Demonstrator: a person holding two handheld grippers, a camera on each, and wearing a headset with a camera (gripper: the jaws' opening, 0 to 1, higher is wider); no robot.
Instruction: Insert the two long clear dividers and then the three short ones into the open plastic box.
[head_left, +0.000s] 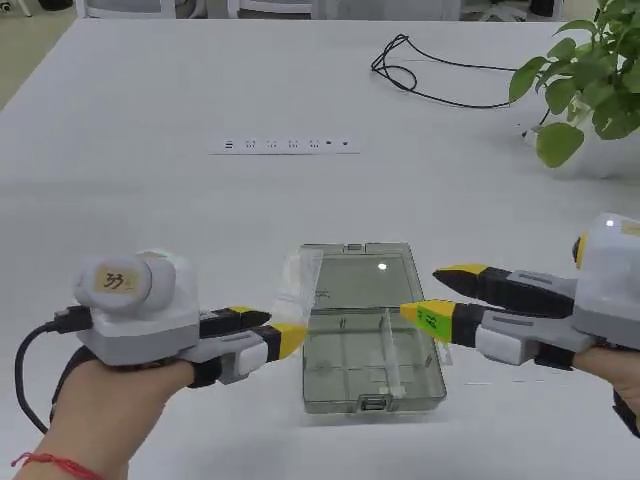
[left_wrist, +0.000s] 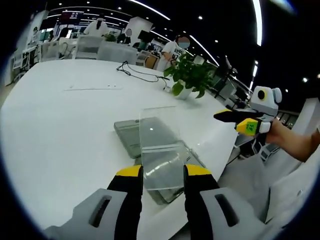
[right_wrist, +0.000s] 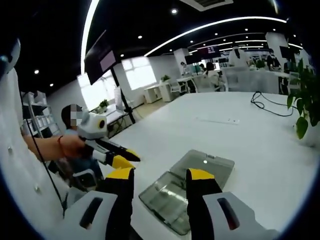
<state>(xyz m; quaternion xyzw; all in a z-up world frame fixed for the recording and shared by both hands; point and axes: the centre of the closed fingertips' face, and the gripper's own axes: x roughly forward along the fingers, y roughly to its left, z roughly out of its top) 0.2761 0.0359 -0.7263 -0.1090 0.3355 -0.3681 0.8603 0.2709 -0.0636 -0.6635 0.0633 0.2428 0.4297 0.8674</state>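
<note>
Plastic box (head_left: 330, 404), lid opened toward the far side, is set on the near part of the white table (head_left: 150, 200). Clear divider (left_wrist: 159, 145) is clamped in the left gripper (left_wrist: 164, 173), left of the box. Right gripper (right_wrist: 160, 175) is held with jaws apart, empty, right of it.

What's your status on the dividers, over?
Left gripper shut on a clear divider, upright beside the open plastic box. Right gripper open, holding nothing, on the box's other side. Nothing blocking the box.
</note>
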